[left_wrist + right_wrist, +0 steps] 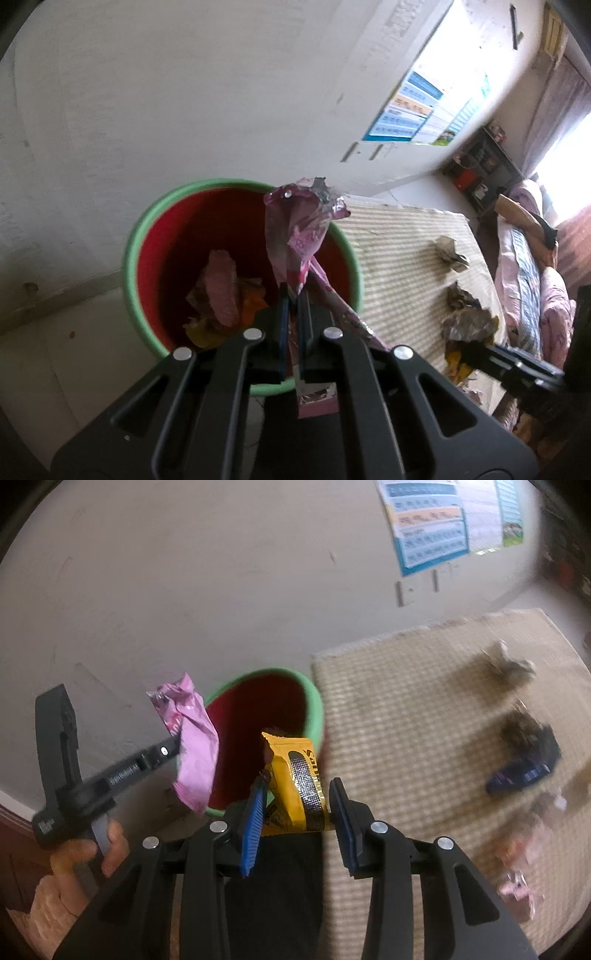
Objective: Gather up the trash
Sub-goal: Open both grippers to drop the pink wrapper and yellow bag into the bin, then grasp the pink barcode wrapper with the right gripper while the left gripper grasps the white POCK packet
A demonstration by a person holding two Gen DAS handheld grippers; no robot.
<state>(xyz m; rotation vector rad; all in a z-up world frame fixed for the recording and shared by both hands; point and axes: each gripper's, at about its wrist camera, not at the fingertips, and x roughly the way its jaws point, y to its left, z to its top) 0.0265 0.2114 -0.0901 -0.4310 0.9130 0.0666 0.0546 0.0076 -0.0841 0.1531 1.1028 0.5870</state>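
A red bin with a green rim (129,258) stands on the floor by the wall, with a pink wrapper and orange scraps inside. My left gripper (293,295) is shut on a long crumpled pink wrapper (295,236), which hangs over the bin's opening. In the right wrist view the left gripper (173,744) holds that pink wrapper (192,746) at the bin's (314,701) left rim. My right gripper (299,786) is shut on a yellow wrapper (295,771), just in front of the bin's near rim.
A striped straw mat (406,720) lies right of the bin. It carries crumpled paper (509,664), a dark blue wrapper (528,764) and pink wrappers (524,867). A bed with pink bedding (528,295) and a dark shelf (480,173) stand beyond. A poster (428,524) hangs on the wall.
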